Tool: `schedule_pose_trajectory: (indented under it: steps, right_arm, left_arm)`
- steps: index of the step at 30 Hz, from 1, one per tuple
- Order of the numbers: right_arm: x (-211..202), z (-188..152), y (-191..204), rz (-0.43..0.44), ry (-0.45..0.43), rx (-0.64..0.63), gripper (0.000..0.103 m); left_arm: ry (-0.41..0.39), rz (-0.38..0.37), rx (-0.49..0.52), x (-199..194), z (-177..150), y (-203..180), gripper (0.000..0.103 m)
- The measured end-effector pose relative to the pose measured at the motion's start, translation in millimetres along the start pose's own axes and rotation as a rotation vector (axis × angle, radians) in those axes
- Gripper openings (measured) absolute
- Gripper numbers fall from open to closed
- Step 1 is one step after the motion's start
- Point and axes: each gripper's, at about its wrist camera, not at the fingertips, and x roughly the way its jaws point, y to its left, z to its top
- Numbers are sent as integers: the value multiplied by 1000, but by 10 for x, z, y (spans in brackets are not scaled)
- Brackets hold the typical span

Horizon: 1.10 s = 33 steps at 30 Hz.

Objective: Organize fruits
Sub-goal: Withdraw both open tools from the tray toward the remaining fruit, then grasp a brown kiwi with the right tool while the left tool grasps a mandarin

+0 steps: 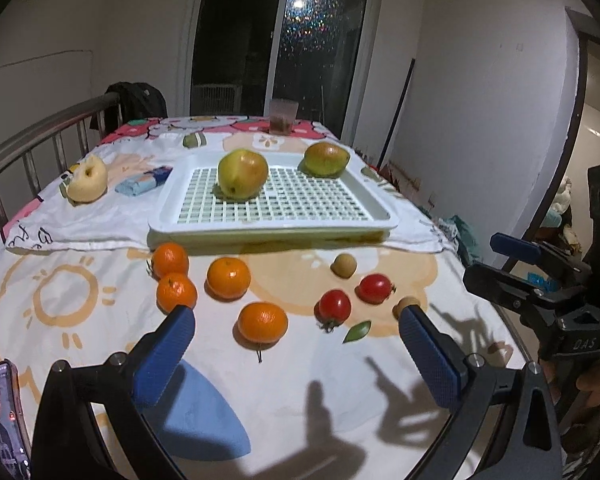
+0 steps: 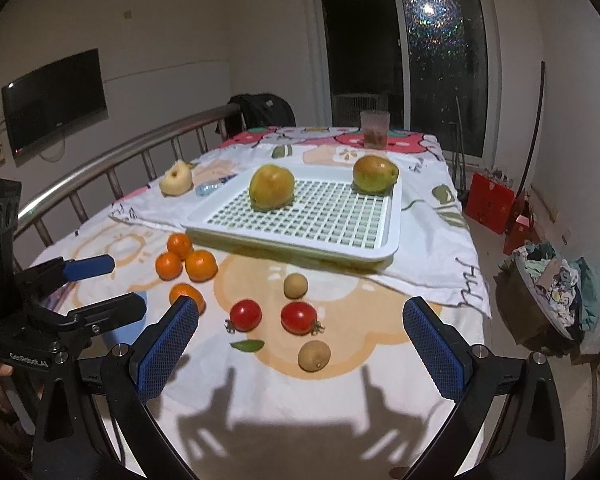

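Note:
A white slotted tray (image 1: 272,224) (image 2: 292,240) sits mid-table with two yellow-green pears (image 1: 243,174) (image 2: 375,174) on it. In front of it on the cloth lie several oranges (image 1: 228,278) (image 2: 201,265), two red tomatoes (image 1: 335,306) (image 2: 299,317) and two small brown fruits (image 1: 343,266) (image 2: 314,355). My left gripper (image 1: 296,340) (image 2: 112,286) hovers open over the nearest orange (image 1: 262,322), holding nothing. My right gripper (image 2: 300,332) (image 1: 496,264) hangs open over the tomatoes, also holding nothing.
A pale cut apple (image 1: 87,179) and a blue packet (image 1: 144,181) lie left of the tray. A cup (image 1: 283,117) stands at the far edge, a phone (image 1: 0,412) at the near left. A metal railing (image 2: 100,164) borders the left; a clothes basket (image 2: 552,288) sits right.

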Motion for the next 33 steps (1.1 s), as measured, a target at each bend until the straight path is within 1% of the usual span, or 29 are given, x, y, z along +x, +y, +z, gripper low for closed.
schedule_pose_trajectory:
  steps: [6,14,29,32,33]
  right_arm:
    - [125,-73,1,12,44,3,103]
    - [240,-131,-32,21,94,23,103]
    - [519,-249,-65,48,232,31,103]
    - [569,-262,-72,42,250,27,100]
    - [583,-266,-72,41,255,25,97]
  left_arm:
    - [45,12,4,114,-77,18,103]
    - [84,5,2,200,-113,37,103]
    - [188,-8,-59,404,-194,217,103]
    - [196,-13,-66,440,-183,251,99]
    - [201,-16,-72,455,-177,266,97]
